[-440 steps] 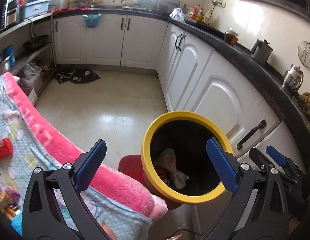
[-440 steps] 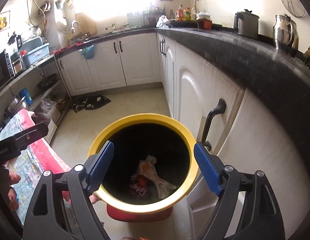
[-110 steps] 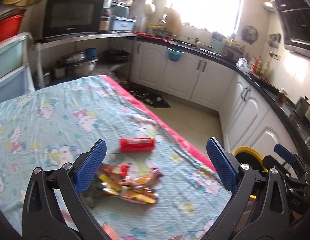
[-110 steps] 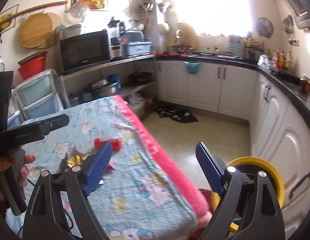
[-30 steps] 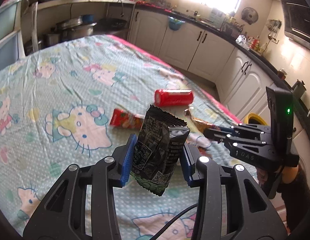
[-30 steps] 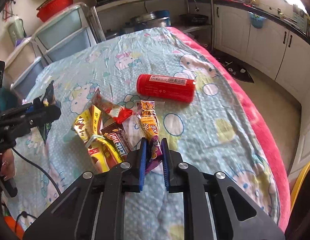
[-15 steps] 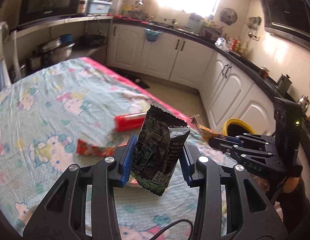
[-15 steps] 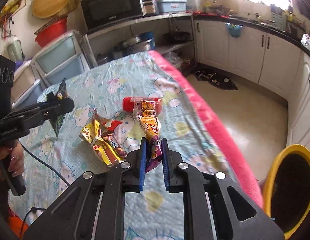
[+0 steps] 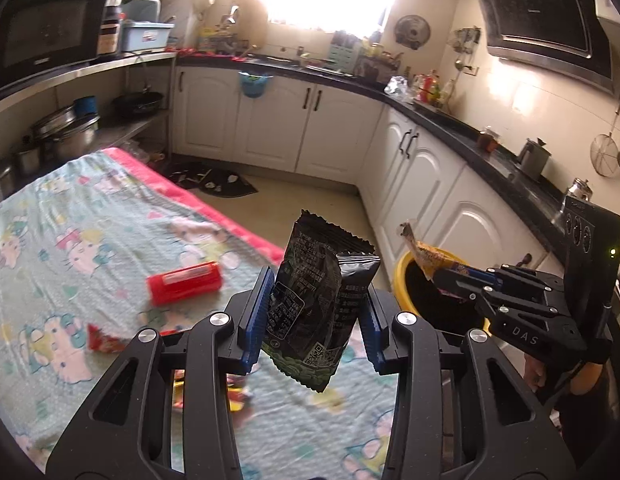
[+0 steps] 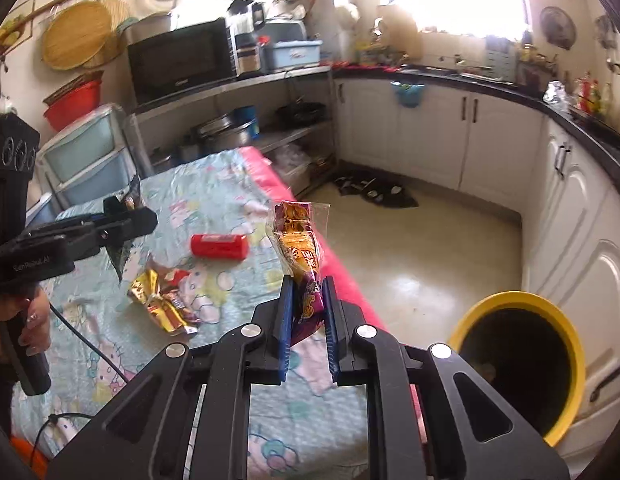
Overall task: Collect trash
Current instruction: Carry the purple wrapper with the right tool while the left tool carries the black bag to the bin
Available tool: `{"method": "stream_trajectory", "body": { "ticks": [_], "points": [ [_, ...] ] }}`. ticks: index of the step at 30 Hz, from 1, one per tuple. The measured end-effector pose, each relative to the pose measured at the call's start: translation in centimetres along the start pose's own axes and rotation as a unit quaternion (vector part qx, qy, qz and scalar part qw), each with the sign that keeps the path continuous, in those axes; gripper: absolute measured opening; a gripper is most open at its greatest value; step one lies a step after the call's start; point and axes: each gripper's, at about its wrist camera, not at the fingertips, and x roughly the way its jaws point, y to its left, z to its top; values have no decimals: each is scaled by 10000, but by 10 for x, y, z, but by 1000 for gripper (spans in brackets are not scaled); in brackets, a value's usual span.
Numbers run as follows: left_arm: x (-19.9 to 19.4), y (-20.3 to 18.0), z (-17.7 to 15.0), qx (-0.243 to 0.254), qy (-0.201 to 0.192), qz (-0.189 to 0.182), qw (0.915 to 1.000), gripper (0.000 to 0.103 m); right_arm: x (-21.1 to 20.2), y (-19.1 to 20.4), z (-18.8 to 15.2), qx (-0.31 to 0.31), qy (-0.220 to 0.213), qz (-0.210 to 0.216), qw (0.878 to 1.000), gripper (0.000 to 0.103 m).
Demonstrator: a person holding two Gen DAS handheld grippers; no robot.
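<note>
Left wrist view: the left gripper (image 9: 313, 316) is clenching a black snack packet (image 9: 317, 300) above the near part of the table (image 9: 70, 216). The right gripper (image 10: 308, 316) is gripping an orange-and-purple wrapper (image 10: 300, 256) over the table's pink edge (image 10: 349, 276). Judged partly done: the yellow bin (image 10: 509, 300) is standing open on the floor to the right, while a red can (image 10: 218, 245) and several wrappers (image 10: 166, 300) are lying uncollected. Open floor is separating the table from the cabinets (image 10: 581, 216), leaving room for carrying.
</note>
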Motion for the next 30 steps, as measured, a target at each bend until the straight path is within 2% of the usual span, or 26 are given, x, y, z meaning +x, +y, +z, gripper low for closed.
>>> {"method": "stream_trajectory", "body": {
  "ticks": [16,30],
  "points": [
    [36,-86,27,388,-52,-656,9971,33,-60,-66,-13,542,-462,-715,9949,14],
    [84,-141,26,658,171,-766,9947,33,-88,-128,-39,1147,-548,-1372,9823,14]
  ]
}}
